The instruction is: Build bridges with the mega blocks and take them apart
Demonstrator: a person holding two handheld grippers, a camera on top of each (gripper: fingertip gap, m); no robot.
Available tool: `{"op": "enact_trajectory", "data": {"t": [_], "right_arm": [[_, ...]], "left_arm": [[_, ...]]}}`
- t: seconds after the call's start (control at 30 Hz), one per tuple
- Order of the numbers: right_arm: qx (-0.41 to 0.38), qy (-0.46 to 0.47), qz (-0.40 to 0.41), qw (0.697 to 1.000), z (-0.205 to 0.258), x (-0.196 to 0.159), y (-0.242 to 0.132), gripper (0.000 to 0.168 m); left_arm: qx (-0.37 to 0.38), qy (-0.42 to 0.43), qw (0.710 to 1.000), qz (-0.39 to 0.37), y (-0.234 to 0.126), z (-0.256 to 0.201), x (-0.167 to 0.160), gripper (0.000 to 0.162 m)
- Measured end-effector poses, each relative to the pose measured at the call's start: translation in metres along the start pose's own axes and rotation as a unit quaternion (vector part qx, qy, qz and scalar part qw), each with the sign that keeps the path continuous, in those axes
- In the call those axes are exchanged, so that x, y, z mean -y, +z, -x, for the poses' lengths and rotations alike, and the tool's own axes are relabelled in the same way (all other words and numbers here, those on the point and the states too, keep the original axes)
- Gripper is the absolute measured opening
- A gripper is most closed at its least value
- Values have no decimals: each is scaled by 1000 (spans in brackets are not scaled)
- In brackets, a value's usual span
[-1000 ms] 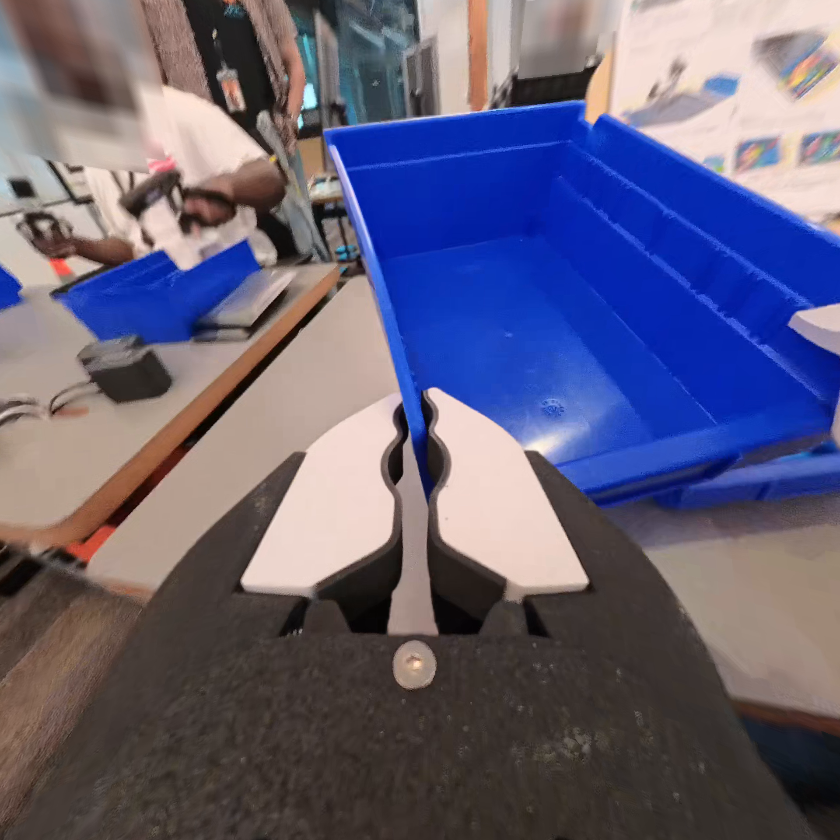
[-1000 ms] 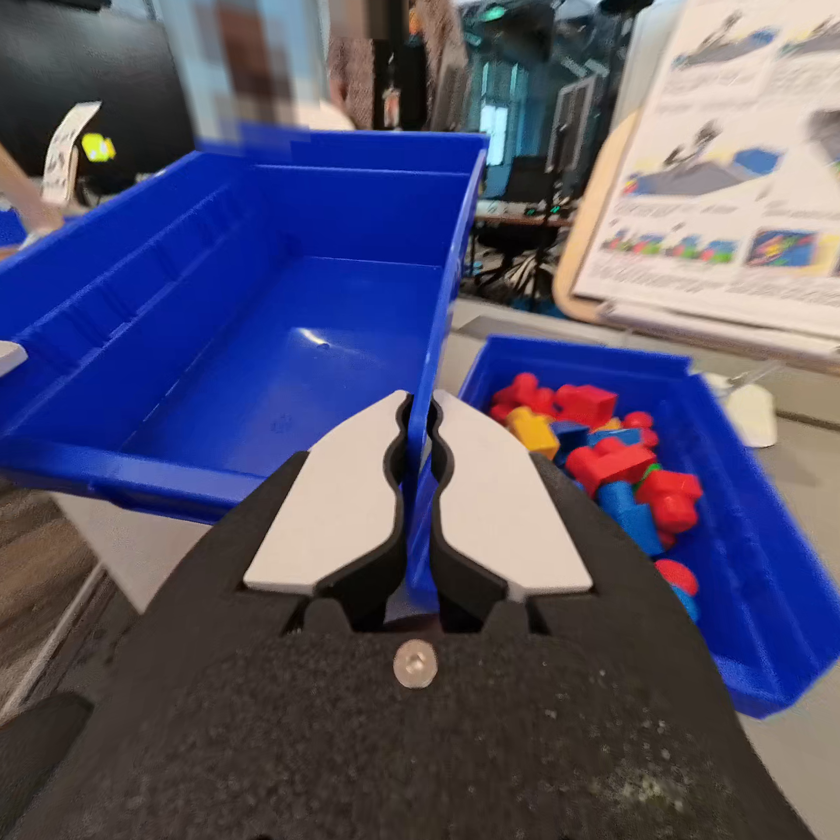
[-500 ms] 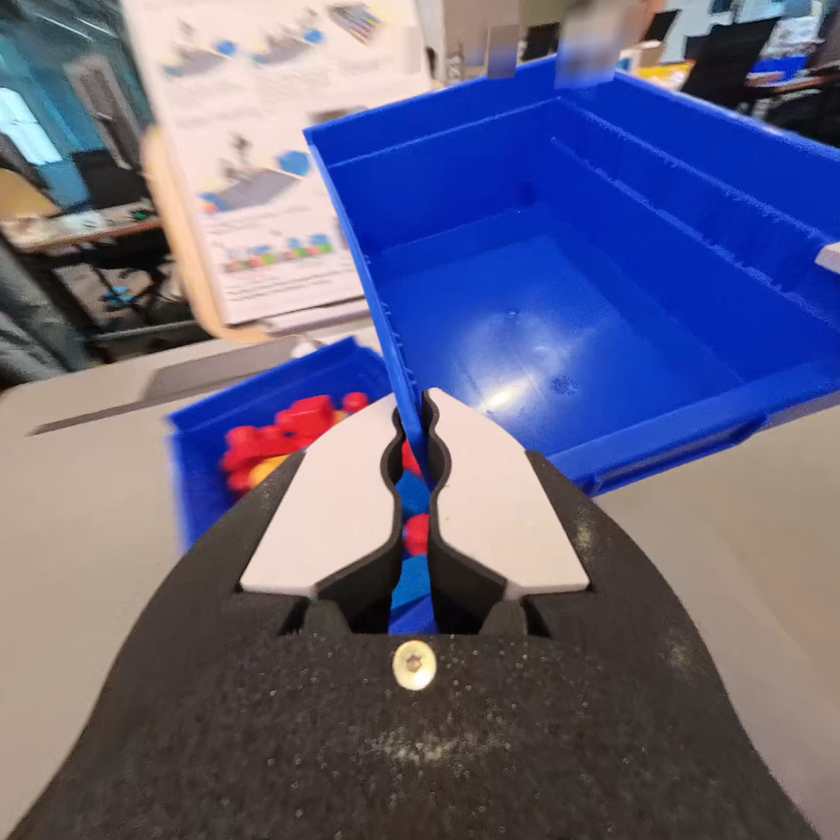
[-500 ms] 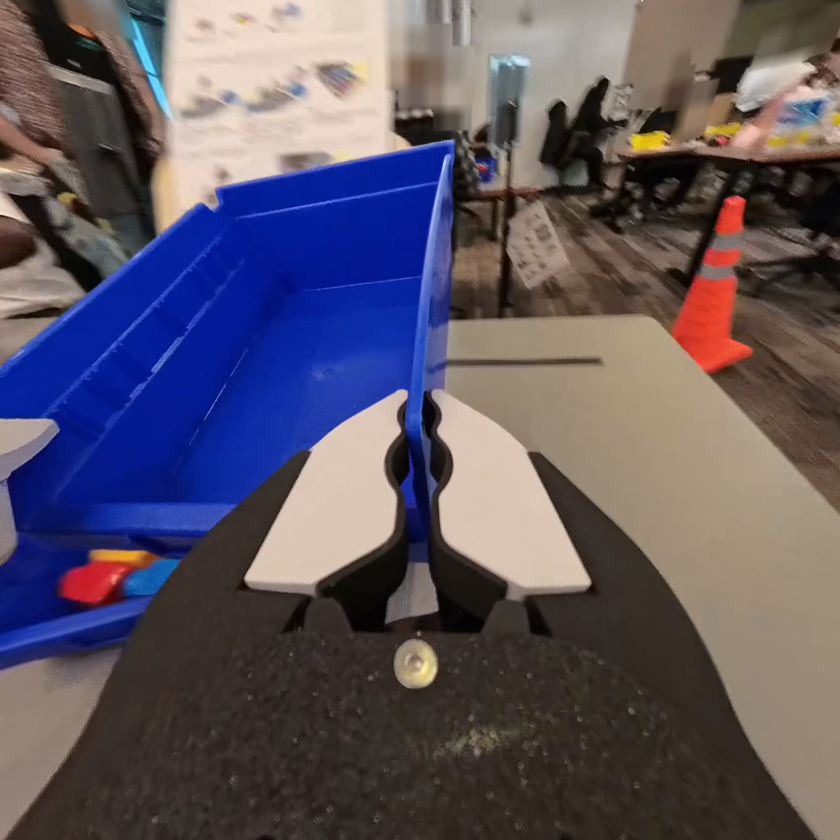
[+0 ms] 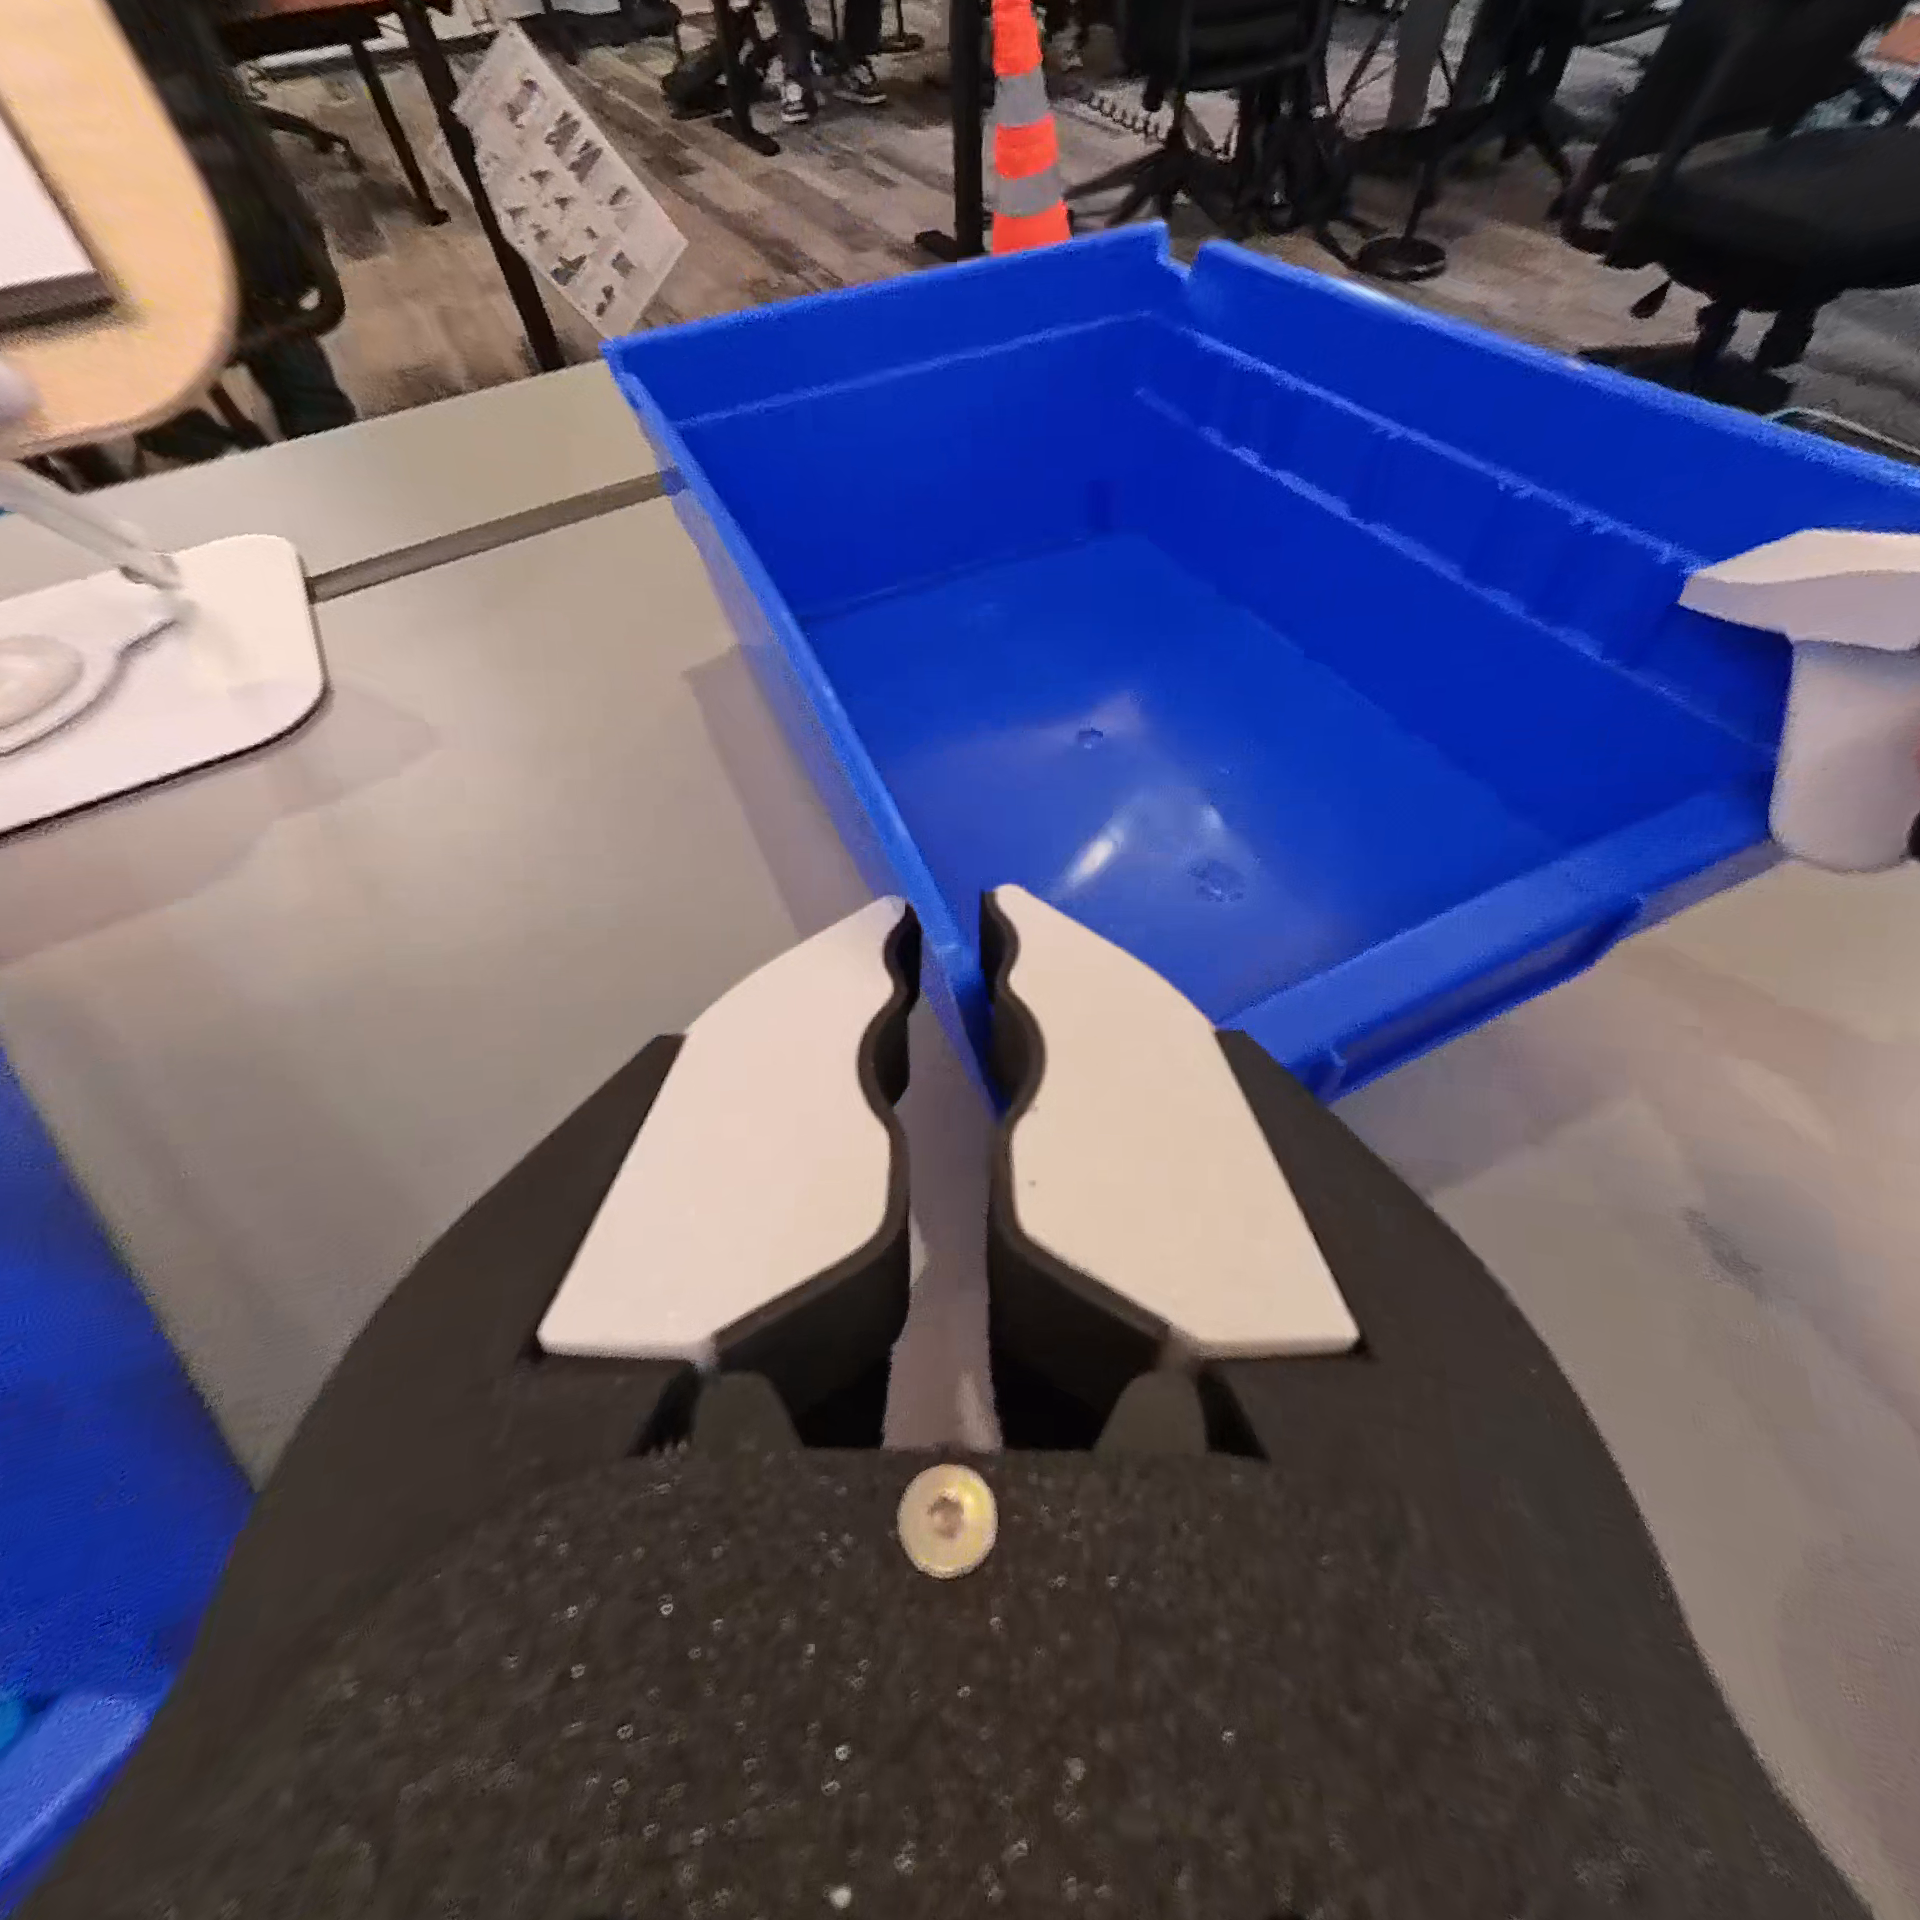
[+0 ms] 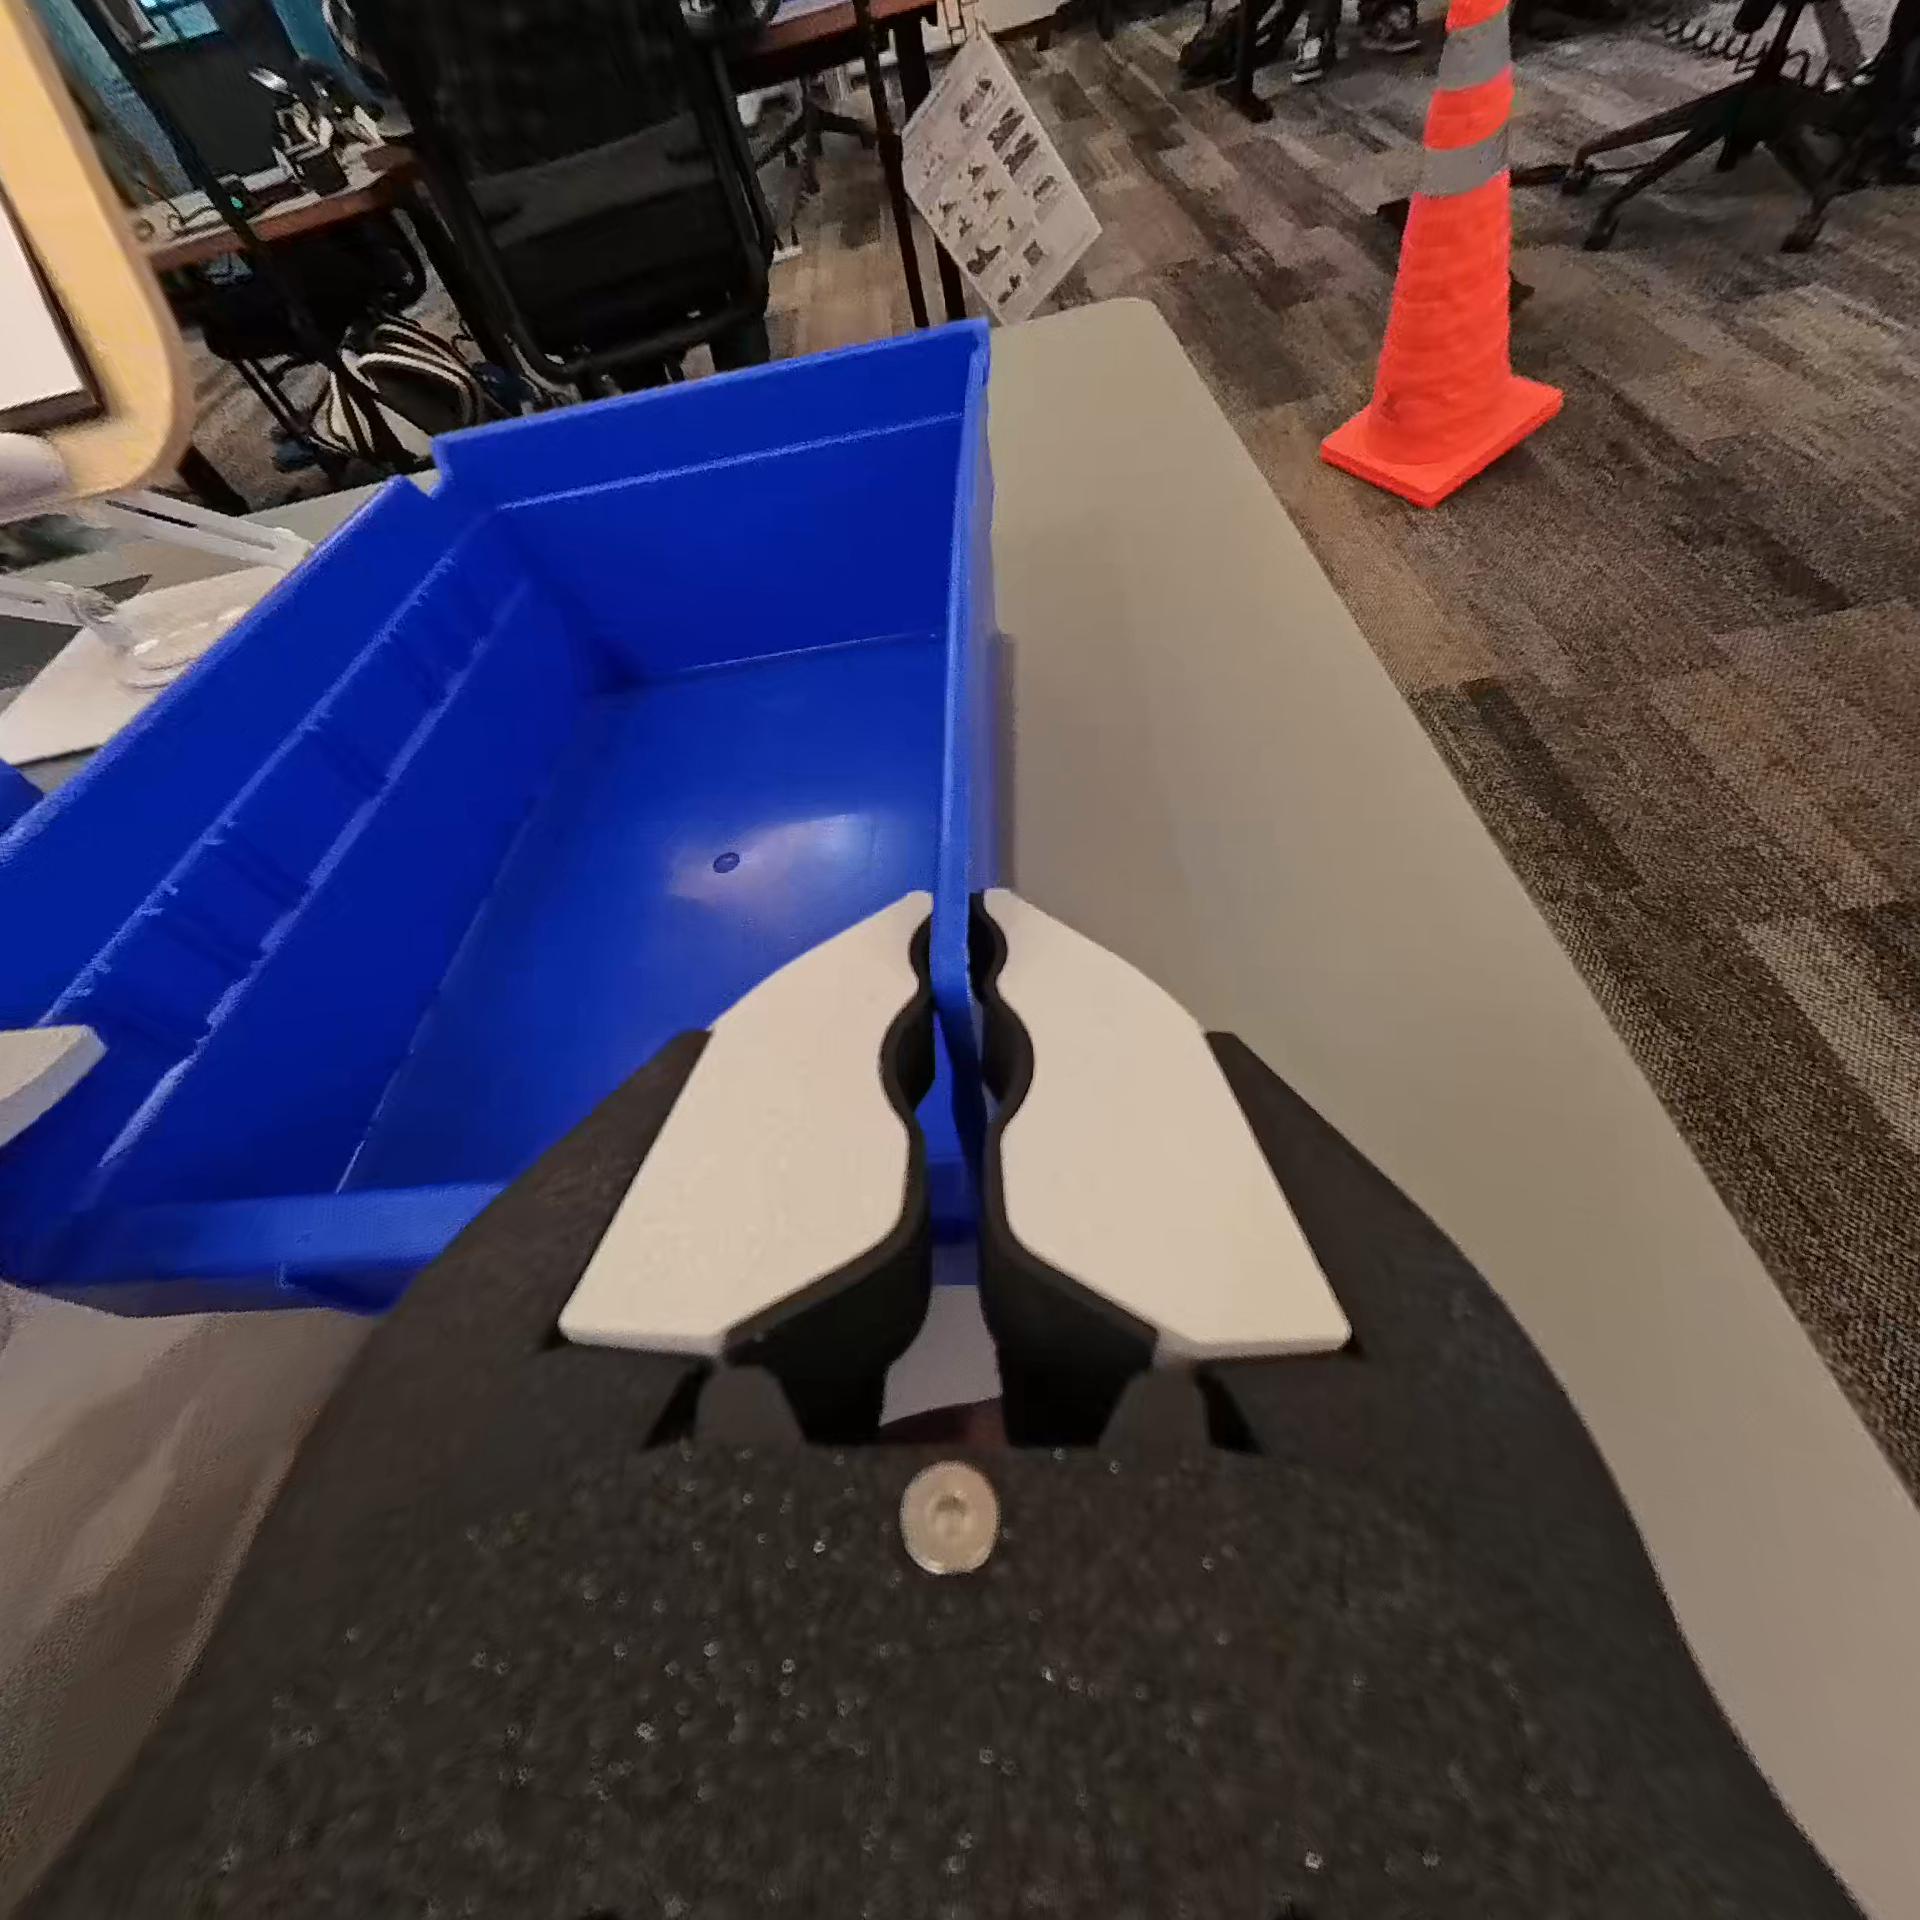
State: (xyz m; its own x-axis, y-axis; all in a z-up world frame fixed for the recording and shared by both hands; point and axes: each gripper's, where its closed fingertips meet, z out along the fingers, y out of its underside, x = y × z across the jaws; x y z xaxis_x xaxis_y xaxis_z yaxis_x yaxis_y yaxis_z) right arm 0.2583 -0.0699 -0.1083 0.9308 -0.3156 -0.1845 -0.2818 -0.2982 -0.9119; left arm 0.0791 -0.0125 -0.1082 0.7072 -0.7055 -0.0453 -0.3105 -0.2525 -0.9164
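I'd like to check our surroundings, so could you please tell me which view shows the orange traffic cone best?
The right wrist view: the orange traffic cone stands nearly whole on the carpet, base included. The left wrist view shows only its middle, with the tip cropped and the base behind the blue bin.

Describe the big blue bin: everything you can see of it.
The big blue bin is glossy moulded plastic, rectangular, open-topped and empty, with ribbed side walls and a lower front lip. It sits above the grey table. The left hand-held gripper clamps one side wall, the right hand-held gripper the opposite wall.
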Motion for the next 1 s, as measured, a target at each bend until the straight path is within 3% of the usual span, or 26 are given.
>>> {"op": "enact_trajectory", "data": {"t": [0.53, 0.57, 0.63, 0.73, 0.8, 0.87, 1.0], "right_arm": [[17, -4, -14, 1000, -39, -5, 11, 5], [15, -10, -15, 1000, -39, -5, 10, 10], [3, -23, -31, 999, -38, 2, -1, 37], [-47, -54, -100, 992, -31, 39, -43, 49], [-23, -81, -148, 985, 12, 62, -70, 46], [64, -104, -162, 979, 88, 66, -81, 43], [290, -92, -55, 951, 265, -6, -71, 43]], "left_arm": [[-69, -21, 997, -14, 11, -41, -8, 18], [-81, -24, 996, -11, 8, -42, -8, 22], [-100, -27, 995, -8, -12, -40, -4, 58], [-113, -5, 993, -22, -67, -14, 5, 65], [-81, 2, 996, -30, -110, 32, 5, 65], [-4, -3, 1000, -29, -150, 101, -5, 64], [179, -51, 982, 20, -209, 239, -61, 72]]}}
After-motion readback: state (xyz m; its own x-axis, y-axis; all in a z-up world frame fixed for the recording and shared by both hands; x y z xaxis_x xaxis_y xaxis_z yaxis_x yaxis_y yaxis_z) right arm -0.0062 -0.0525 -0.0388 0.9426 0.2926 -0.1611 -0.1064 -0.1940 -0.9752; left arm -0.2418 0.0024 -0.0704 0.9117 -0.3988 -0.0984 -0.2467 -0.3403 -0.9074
